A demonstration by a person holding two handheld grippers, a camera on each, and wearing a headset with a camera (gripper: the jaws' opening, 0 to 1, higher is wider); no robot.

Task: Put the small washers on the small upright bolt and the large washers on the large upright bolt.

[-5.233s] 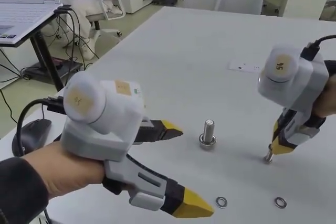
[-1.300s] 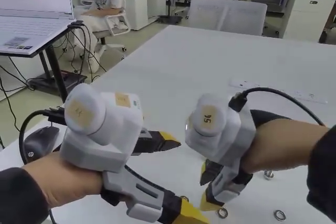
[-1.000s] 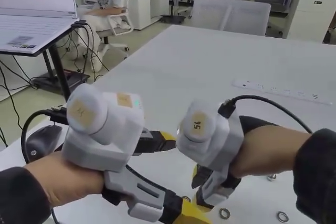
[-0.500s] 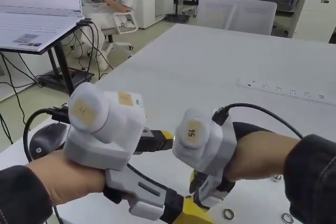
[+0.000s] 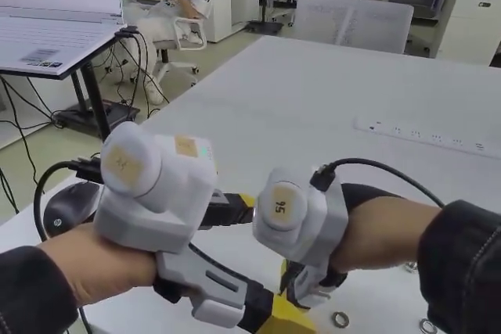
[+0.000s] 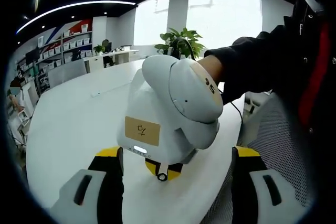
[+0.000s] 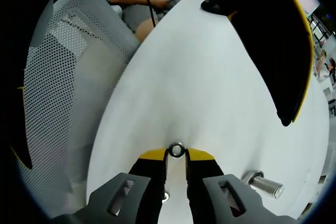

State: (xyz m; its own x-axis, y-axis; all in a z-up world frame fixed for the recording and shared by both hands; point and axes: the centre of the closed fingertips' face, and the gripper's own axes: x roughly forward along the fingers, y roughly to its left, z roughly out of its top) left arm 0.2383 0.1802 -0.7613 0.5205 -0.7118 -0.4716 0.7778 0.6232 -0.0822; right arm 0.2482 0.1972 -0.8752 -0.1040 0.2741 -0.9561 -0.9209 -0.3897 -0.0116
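In the right gripper view my right gripper [image 7: 177, 153] has its jaws drawn close together, with a steel washer [image 7: 177, 150] pinched between the yellow tips just above the white table [image 7: 173, 77]. The large bolt [image 7: 262, 184] shows at lower right, and a second washer [image 7: 166, 196] lies by the jaws. In the head view the right gripper [image 5: 301, 296] points down between the wide-open jaws of my left gripper [image 5: 264, 265]. Two washers [image 5: 340, 319] [image 5: 429, 325] lie on the table to its right. The left gripper [image 6: 178, 153] holds nothing; the right gripper's body sits between its jaws.
A white power strip [image 5: 427, 138] lies further back on the table. A desk with a laptop [image 5: 47, 29] stands to the left, a person on a chair behind it. A grey chair [image 5: 352, 21] stands at the table's far edge. A mesh chair [image 7: 68, 87] is beside the table.
My right gripper has come from the small bolt at the right, leftward and down, into the space between the left gripper's jaws. The left gripper has stayed put; the head camera tilted up.
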